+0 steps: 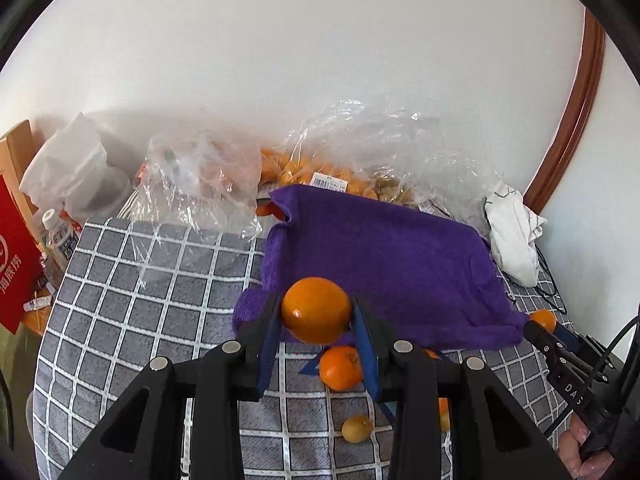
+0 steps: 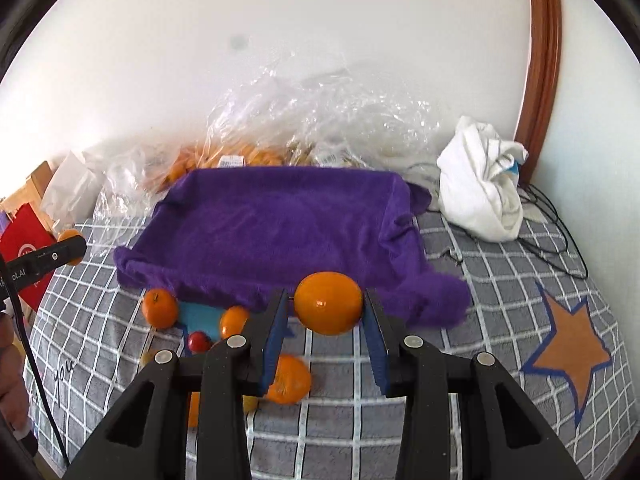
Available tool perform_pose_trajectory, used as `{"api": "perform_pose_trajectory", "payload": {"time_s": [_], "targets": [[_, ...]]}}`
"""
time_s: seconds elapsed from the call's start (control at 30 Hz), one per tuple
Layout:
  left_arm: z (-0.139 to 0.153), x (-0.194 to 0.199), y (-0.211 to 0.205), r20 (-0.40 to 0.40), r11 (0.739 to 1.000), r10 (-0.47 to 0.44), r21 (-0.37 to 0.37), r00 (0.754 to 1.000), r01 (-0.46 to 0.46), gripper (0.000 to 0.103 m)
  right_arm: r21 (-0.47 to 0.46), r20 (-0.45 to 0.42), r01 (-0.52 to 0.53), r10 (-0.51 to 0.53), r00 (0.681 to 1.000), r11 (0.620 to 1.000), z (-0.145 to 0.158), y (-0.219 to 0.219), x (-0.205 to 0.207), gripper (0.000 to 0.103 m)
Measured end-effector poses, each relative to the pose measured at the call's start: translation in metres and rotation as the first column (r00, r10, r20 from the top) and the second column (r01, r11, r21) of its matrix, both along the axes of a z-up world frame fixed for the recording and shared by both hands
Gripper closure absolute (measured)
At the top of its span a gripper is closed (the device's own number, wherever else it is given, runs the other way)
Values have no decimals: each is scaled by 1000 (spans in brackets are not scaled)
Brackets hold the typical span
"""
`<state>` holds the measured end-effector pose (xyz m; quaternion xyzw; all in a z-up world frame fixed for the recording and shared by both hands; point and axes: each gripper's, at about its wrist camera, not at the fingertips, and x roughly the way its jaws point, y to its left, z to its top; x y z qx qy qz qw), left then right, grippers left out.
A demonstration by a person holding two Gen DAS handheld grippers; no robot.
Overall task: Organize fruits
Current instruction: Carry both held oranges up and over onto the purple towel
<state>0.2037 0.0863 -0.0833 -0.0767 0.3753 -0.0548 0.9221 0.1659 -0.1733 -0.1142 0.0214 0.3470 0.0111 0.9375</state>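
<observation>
Nearest my left camera, the left gripper [image 1: 316,312] is clamped on an orange [image 1: 316,310], blue pads pressed to both its sides, lifted above the checked grey cloth [image 1: 160,300]. Below it lie a loose orange [image 1: 340,367] and a small yellowish fruit [image 1: 357,429], both on the cloth. My right gripper [image 2: 328,308] likewise grips a second orange [image 2: 329,303] between its pads, held just in front of the purple towel's [image 2: 272,232] near edge.

Only the right view shows the fruit gathered at that edge: a stemmed orange [image 2: 160,308], a smaller orange [image 2: 234,320], a small red fruit [image 2: 199,341] and a blurred orange [image 2: 290,380] under the left finger, plus an orange star [image 2: 570,354] printed on the cloth and the word "you" written at lower left. The left view alone shows a person's hand [image 1: 580,452] on the other gripper's handle.

On the other gripper's body, part-letters "DA" read in the left view and "ot.AI" in the right. A red packet [image 1: 16,264] bears Chinese characters I cannot make out.

Farther back, a clear plastic bag [image 1: 360,152] of orange fruit carries a barcode label [image 1: 329,182], unreadable. A white bundle [image 2: 480,184] sits beside the towel, near black cables [image 2: 560,232], against the white wall [image 1: 300,40].
</observation>
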Motion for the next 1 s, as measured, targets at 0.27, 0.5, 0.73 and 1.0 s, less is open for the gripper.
{"api": "perform_pose_trajectory", "payload": {"time_s": [0.27, 0.5, 0.73, 1.0], "targets": [[-4, 43, -15, 0, 999, -10, 38, 1000, 10, 70, -27, 4, -10, 10, 1000, 1000, -3, -11, 61, 66], [-19, 77, -27, -24, 999, -26, 28, 999, 27, 70, -18, -26, 7, -8, 1000, 1000, -20, -23, 101, 66], [-43, 100, -37, -77, 999, -41, 32, 996, 43, 70, -37, -57, 25, -27, 998, 999, -40, -30, 120, 66], [-72, 114, -45, -145, 997, -38, 63, 989, 48, 70, -34, -93, 25, -28, 995, 999, -61, -29, 133, 66]]}}
